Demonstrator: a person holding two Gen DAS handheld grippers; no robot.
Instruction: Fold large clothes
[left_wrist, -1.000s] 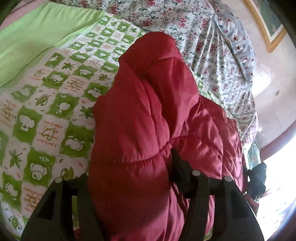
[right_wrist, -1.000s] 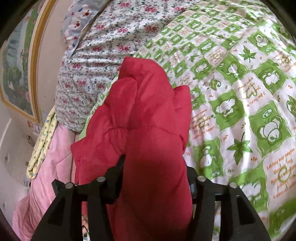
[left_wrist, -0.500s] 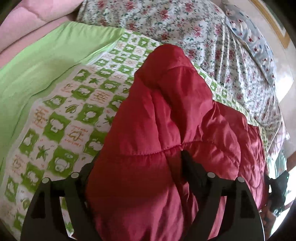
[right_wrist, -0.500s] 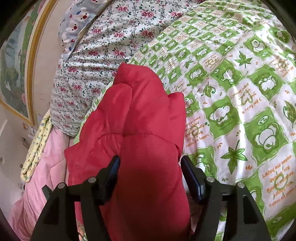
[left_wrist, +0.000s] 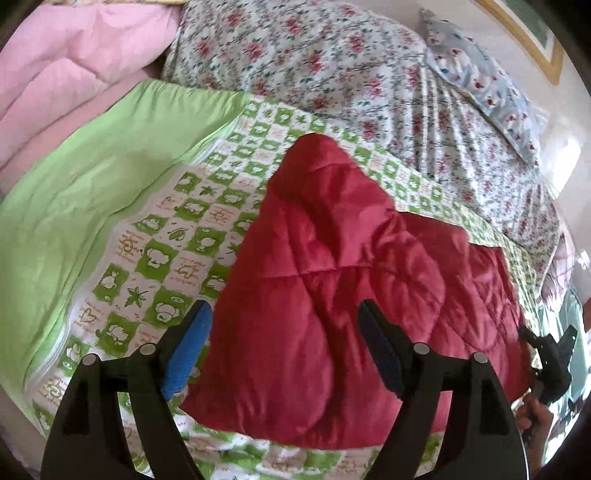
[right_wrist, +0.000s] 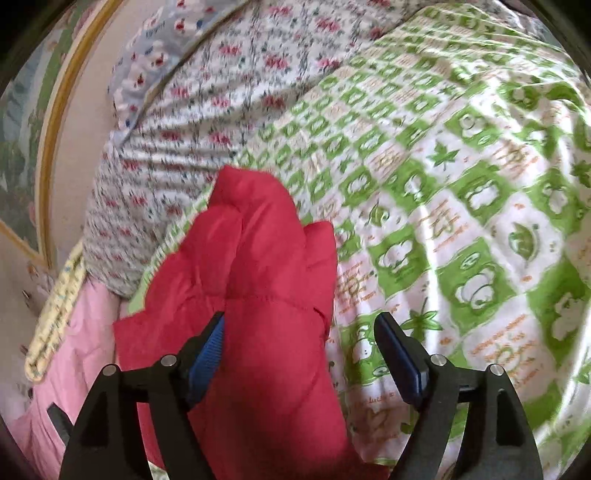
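Observation:
A red padded jacket (left_wrist: 332, 258) lies folded in a thick bundle on the green-and-white checked bed cover (left_wrist: 177, 236). My left gripper (left_wrist: 282, 306) hovers open over its near end, both pads clear of the fabric. In the right wrist view the same jacket (right_wrist: 258, 258) runs away from me between the jaws of my right gripper (right_wrist: 302, 317). Those jaws are opening: the right pad stands clear of the fabric and the left pad sits at its edge. The right gripper (left_wrist: 550, 354) also shows at the jacket's far end in the left wrist view, held by a hand (left_wrist: 535, 417).
A floral quilt (left_wrist: 332, 66) and a pillow (left_wrist: 491, 88) are heaped behind the jacket. A pink quilt (left_wrist: 55, 74) and a plain green sheet (left_wrist: 92, 177) lie to the left. The checked cover (right_wrist: 443, 184) spreads out to the right. A framed picture (right_wrist: 22, 129) hangs on the wall.
Both grippers have let go of the jacket and their jaws have spread. The left gripper has risen and drawn back, so more of the jacket and bed shows.

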